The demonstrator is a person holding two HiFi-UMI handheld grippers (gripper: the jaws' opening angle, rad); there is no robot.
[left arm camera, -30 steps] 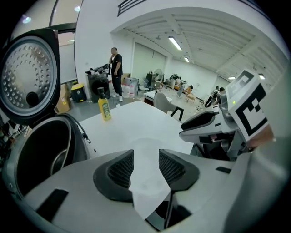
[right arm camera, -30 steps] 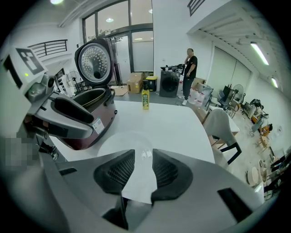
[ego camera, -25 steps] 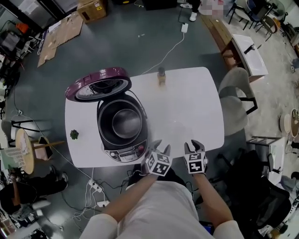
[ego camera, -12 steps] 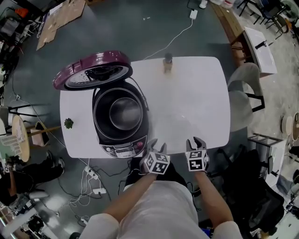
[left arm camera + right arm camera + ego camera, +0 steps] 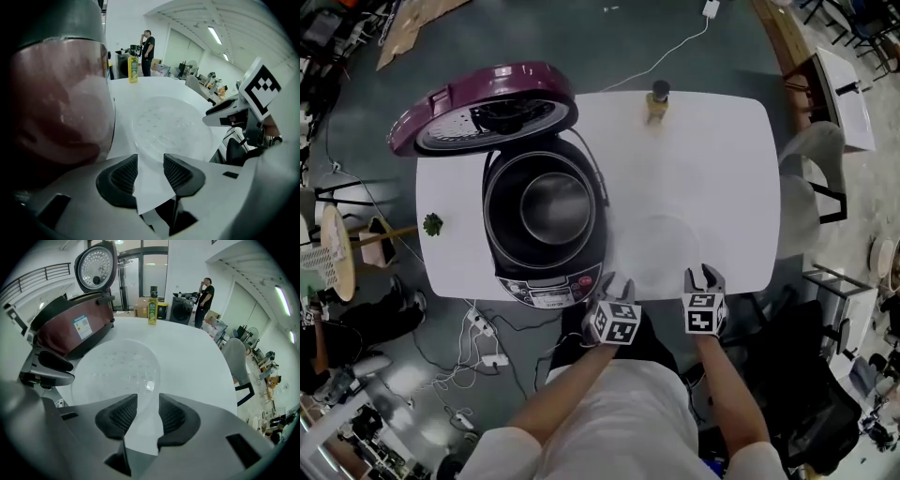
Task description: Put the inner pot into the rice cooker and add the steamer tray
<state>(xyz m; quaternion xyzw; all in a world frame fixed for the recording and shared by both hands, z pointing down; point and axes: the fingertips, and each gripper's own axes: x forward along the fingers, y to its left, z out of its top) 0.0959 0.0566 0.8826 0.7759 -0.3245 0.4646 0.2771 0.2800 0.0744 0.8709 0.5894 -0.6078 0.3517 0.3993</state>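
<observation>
Nearest you, the left gripper (image 5: 150,161) and the right gripper (image 5: 148,401) hang at the near edge of the bench (image 5: 712,169). Both are pitched steeply down and both are released: the ribbed pads stand apart, with only white bench surface showing between them. The jaws of the right gripper have just been opening, and nothing sits in the gap. You hold the pair side by side, one toward each flank of the steamer tray (image 5: 661,251). This reads as the set-up for a two-sided lift by its rim; neither gripper touches it yet.

The steamer tray lies flat on the bench just beyond the jaws, close beside the rice cooker (image 5: 548,292) on its right in the head view. It is a shallow round dish of clear plastic with a floor dotted by small holes. It is so faint against the white top that you trace it mainly by its rim and a few glints.

Further on, the inner pot (image 5: 555,208) is already seated in the rice cooker, dark metal and empty, so the first half of the task appears done. The maroon lid (image 5: 483,108) is swung fully back, leaving the opening free for the tray. At the far edge stands a yellow bottle (image 5: 657,101), well apart from the work
</observation>
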